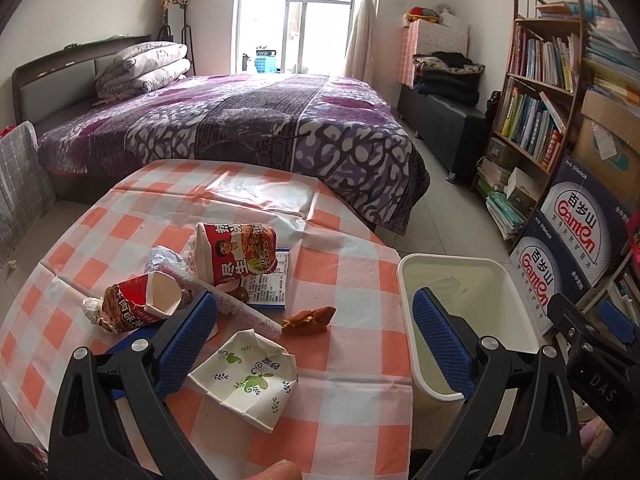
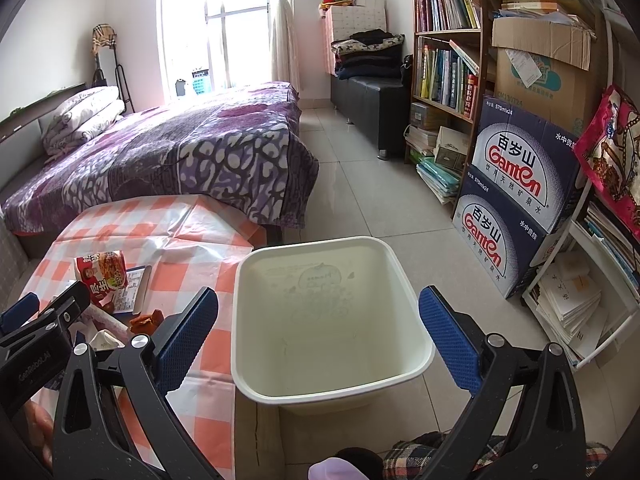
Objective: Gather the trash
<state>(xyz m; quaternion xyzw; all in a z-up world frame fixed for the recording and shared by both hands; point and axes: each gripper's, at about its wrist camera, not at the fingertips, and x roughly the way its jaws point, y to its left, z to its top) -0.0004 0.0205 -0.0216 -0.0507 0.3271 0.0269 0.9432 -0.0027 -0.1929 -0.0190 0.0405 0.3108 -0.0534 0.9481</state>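
both tools spread wide, grasping nothing: left tool (image 1: 316, 332) over a crushed paper cup (image 1: 245, 378) on the checked worktop (image 1: 352, 400), right tool (image 2: 320, 328) above the smooth cream bin (image 2: 280, 394).

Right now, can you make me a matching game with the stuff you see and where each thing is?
Things:
1. flattened paper cup
2. white bin
3. red noodle cup
4. water boxes

Places:
A. stacked by the bookshelf
B. on the floor beside the table
C. lying on its side, farther back on the tablecloth
D. nearest the left tool

Pairs: 1-D, 2-B, 3-C, 4-A
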